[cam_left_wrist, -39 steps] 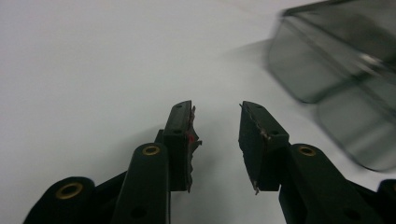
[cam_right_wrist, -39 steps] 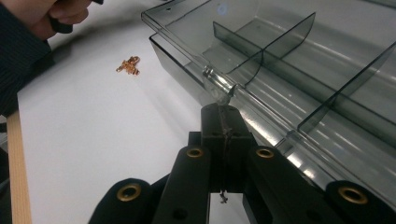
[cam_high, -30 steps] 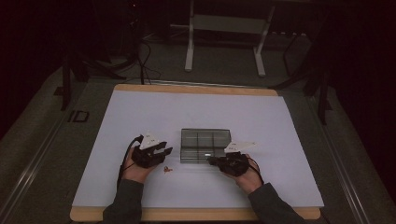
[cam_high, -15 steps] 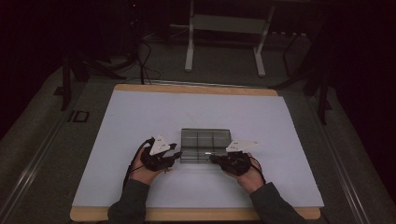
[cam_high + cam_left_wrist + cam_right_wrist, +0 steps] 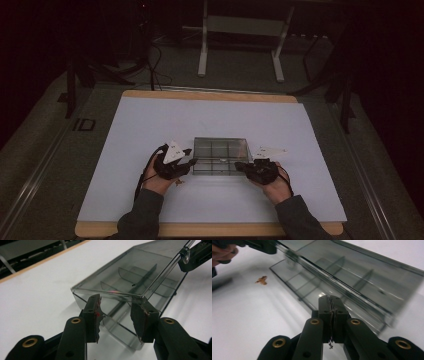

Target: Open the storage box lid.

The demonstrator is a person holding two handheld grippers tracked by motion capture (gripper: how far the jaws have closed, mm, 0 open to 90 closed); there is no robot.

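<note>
On the white table (image 5: 150, 125), near its front edge, we have a person's two hands at either end of a clear box (image 5: 220, 155) with dividers inside.

Left side first: the left gripper (image 5: 192, 162) sits at the box's left end, claw open. Its jaws have just been opening, and in the left gripper view (image 5: 117, 312) the box's near corner stands between the pads (image 5: 93, 312) without being pressed by them. We read this as a let-go or a re-aim at that end, with the claw kept close so it can steady the base (image 5: 117, 325) if it slides.

A small brown bit (image 5: 178, 182) lies loose on the table just by the left hand, apart from the box.

Middle: the lid (image 5: 130, 267) looks tilted up off the base along the near side, hinged at the far side. The compartments look nearly empty; we see a pinkish speck (image 5: 113, 291) in one but cannot tell what it is.

Right side: the right gripper (image 5: 239, 166) is at the box's right front corner, claw closed with nothing seen between the jaws (image 5: 332, 305). The shut tips lie against the lid's edge, so we judge that they act as a wedge to prop or lift the lid, not as a grip.
</note>
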